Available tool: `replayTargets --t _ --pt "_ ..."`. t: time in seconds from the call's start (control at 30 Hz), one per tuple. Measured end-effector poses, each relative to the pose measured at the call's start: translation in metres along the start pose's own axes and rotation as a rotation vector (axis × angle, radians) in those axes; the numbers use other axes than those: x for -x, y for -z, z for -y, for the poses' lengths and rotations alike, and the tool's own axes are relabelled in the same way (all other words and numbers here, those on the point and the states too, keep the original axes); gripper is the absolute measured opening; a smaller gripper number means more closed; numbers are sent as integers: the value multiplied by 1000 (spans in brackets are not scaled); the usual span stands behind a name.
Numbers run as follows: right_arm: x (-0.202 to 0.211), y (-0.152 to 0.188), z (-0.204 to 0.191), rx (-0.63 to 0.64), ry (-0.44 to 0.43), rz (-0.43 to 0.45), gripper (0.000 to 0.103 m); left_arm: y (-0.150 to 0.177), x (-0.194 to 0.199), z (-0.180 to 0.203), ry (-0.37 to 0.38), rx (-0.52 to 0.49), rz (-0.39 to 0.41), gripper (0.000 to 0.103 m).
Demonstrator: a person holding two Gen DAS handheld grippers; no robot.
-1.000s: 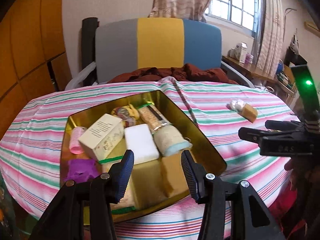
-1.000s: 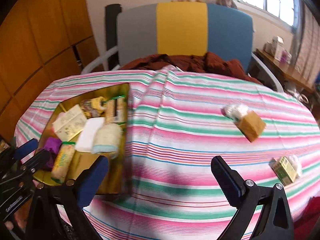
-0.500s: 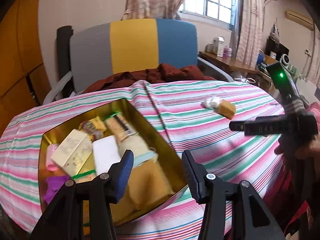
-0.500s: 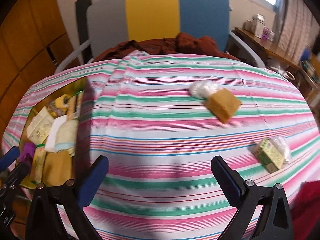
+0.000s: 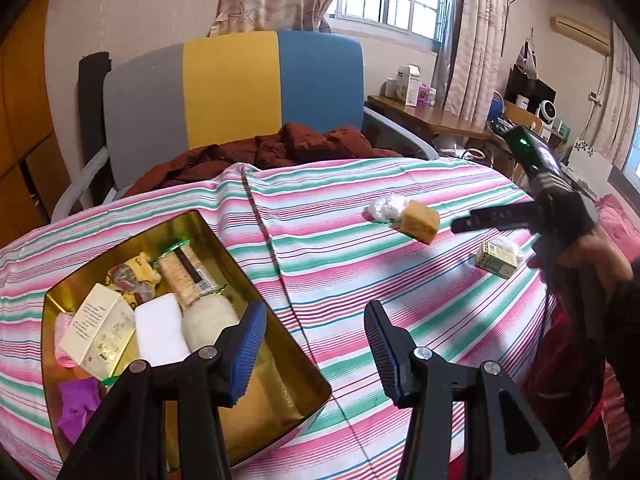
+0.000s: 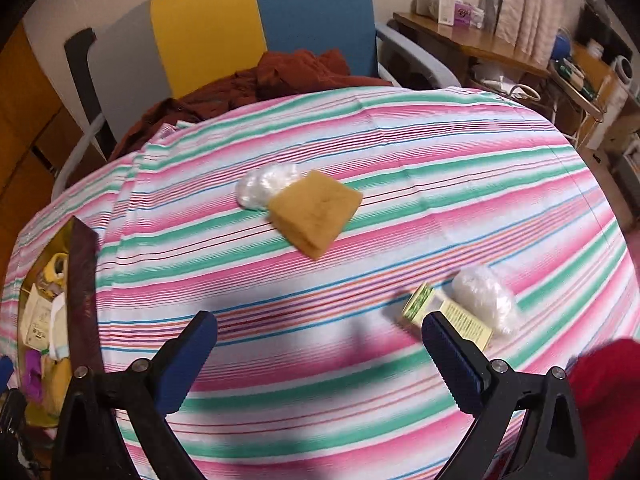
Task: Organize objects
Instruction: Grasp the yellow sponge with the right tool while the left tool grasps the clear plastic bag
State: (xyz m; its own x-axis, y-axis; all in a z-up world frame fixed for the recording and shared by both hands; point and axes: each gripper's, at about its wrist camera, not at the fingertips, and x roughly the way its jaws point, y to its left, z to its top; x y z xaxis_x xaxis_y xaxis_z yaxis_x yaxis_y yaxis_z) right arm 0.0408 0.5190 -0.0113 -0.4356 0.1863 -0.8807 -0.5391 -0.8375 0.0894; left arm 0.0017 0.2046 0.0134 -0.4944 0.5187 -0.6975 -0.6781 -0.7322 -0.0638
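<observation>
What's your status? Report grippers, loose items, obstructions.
Left gripper open, empty. Right gripper open, empty. Sponge, green box outside gold tin. Path unobstructed.

Printed lines on the cream box (image 5: pixel 100 330) inside the gold tin (image 5: pixel 256 276), and on the green box (image 5: pixel 496 259) beside it: too small to read.

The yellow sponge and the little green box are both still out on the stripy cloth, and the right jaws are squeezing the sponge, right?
Not quite. The yellow sponge and the little green box do lie on the stripy cloth, but the right gripper squeezes nothing: the right wrist view shows its jaws open and empty, short of the sponge.
</observation>
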Motion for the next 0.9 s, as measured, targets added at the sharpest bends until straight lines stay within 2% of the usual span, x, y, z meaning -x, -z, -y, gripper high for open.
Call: replayTargets --t 0.23,0.3,0.37,0.43,0.53,0.6,0.63,0.67,0.7,0.73,0.8,0.9 --pt "-31 -39 -1 100 2 -4 103 -8 -13 0 38 19 -25 52" --pt "-42 -49 -9 169 1 0 103 -11 -18 -1 41 22 -33 53" --pt "-55 -60 -17 260 50 4 103 -15 -22 -1 42 22 -41 53" --pt "-70 -67 -26 359 90 -17 103 -20 -27 -1 46 21 -42 53" --pt "-90 -73 -32 445 73 -60 103 -27 -34 3 65 19 -55 53" --pt "-102 -76 -30 447 51 -81 103 -32 -40 6 75 18 -65 53" --pt "-107 -77 -29 429 39 -94 97 -35 -42 9 83 13 -69 53" --pt "-110 -77 -27 406 16 -107 87 -39 -46 11 86 10 -73 53" --pt "-111 -76 -25 393 2 -110 69 -43 -49 13 86 10 -75 53" --pt "-109 -74 -22 383 21 -96 67 -48 -52 16 94 15 -75 53" --pt "-100 -72 -14 343 -11 -84 62 -57 -61 20 113 35 -82 53" --pt "-85 -68 6 242 -7 -46 58 -70 -81 32 123 40 -120 53"
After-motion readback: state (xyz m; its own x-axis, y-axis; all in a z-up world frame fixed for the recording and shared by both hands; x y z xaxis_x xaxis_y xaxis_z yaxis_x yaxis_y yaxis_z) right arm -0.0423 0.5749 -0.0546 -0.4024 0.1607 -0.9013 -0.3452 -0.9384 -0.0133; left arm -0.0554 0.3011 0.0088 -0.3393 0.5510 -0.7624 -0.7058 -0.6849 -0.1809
